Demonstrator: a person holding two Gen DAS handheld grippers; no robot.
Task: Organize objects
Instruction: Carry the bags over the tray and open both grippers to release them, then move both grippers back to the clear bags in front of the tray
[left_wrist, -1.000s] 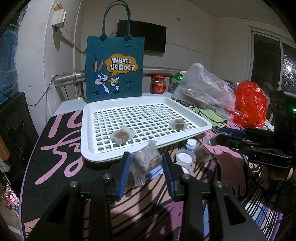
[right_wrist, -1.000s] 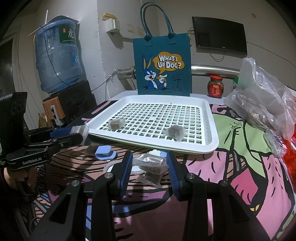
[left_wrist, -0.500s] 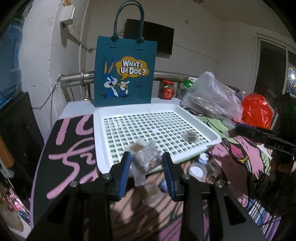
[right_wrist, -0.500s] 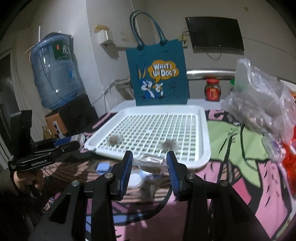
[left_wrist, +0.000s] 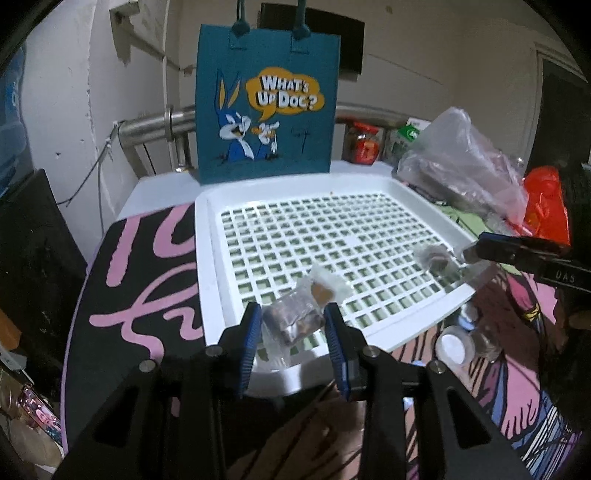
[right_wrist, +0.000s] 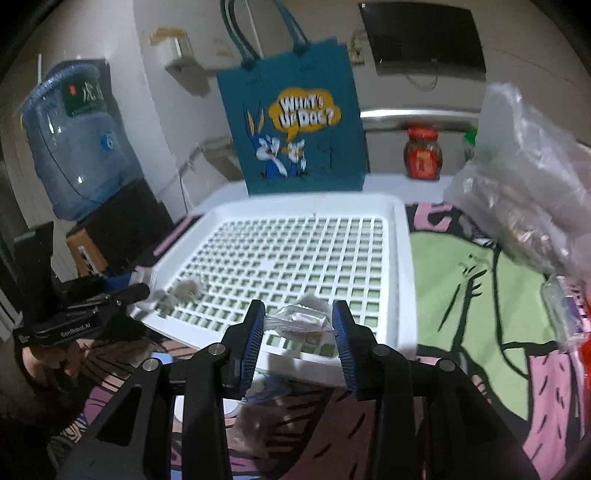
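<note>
Now both grippers' fingers clamped on packets (left_wrist: 293, 319) (right_wrist: 301, 321), long axes crosswise.

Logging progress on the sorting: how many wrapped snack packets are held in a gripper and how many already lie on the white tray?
Held in a gripper: 2 (left, right)
Lying on tray: 2 ()
Total: 4

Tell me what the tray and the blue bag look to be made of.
Tray: apparently white moulded plastic, smooth with a slight sheen, its floor a grid of square holes. Blue bag: probably felt or similar fabric, matte and stiff, standing upright unaided.
</note>
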